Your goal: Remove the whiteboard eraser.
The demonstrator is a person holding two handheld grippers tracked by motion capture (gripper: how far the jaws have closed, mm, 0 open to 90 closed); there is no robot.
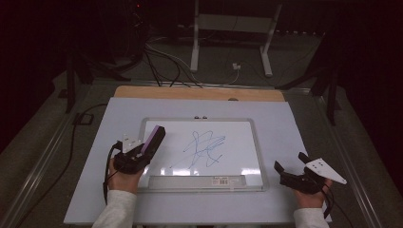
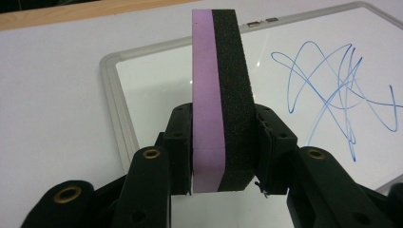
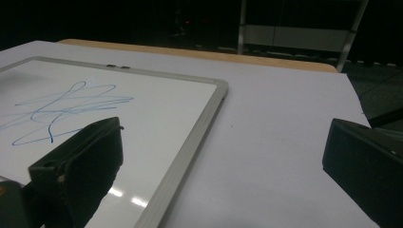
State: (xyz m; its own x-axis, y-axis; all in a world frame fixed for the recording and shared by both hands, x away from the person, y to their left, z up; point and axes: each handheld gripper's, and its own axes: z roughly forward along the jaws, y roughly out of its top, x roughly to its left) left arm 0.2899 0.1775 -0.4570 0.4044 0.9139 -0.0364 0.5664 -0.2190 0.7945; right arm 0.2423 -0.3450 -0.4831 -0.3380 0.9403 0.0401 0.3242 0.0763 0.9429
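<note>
A purple-and-black foam eraser (image 2: 221,102) stands on edge between the jaws of my left gripper (image 2: 222,142), which is shut on it. From above, that eraser (image 1: 154,139) hangs over the left edge of the whiteboard (image 1: 247,137), with my left gripper (image 1: 138,153) behind it. Blue scribbles (image 1: 205,148) cover the board's middle; the same blue scribbles (image 2: 332,95) lie to the eraser's right in the left gripper view. My right gripper (image 1: 291,163) rests open on the table, right of the board, with nothing between its jaws. Its own view shows the board's corner (image 3: 216,92) and the scribbles (image 3: 62,111).
The whiteboard lies on a pale table cover (image 1: 104,156) over a wooden tabletop (image 1: 190,92). A label strip (image 1: 223,181) sits on the board's near tray. Cables (image 1: 161,61) and a white stand (image 1: 228,28) are on the floor beyond the table.
</note>
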